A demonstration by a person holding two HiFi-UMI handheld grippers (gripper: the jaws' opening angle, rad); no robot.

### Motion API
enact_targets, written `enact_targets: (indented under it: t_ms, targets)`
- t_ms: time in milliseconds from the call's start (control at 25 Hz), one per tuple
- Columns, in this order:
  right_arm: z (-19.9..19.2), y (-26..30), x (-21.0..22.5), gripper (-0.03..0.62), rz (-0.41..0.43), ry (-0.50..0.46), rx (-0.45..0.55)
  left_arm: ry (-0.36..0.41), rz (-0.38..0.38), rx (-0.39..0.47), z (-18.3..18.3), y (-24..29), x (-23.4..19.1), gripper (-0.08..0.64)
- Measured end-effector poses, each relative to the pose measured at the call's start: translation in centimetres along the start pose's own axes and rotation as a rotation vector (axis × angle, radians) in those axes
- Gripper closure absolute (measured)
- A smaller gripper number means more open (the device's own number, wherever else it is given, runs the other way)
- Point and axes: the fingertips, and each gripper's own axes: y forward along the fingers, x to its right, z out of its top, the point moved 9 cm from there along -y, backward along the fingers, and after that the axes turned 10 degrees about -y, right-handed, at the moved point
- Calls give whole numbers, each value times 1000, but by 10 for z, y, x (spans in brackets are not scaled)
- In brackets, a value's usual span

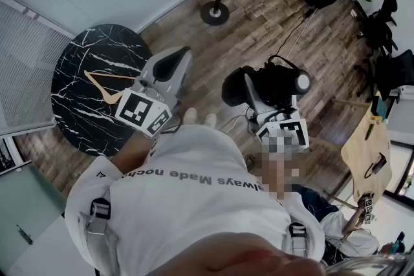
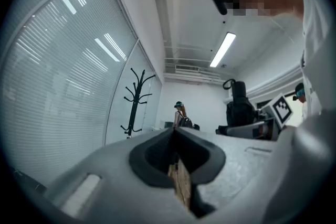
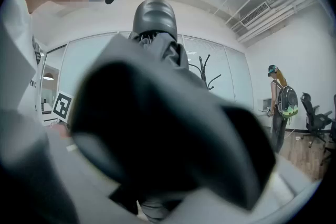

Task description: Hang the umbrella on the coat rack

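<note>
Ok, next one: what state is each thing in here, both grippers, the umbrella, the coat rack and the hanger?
left gripper: jaws together, holding nothing.
right gripper: closed on the umbrella.
umbrella: folded, held, not yet hung.
coat rack: upright, hooks bare.
hanger: lying flat on the round table.

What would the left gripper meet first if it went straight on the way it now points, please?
The way ahead of the left gripper looks free, probably as far as the distant standing person.
</note>
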Motion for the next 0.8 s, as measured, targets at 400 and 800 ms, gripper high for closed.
enact_targets:
  t_ms: [400,800]
  targets:
    - [7,34,-16,318,-11,-3,2,8,-24,11,14,-14,-38,557]
    - [0,70,26,316,-13,23,-7,5,-10,-4,15,27,-63,557]
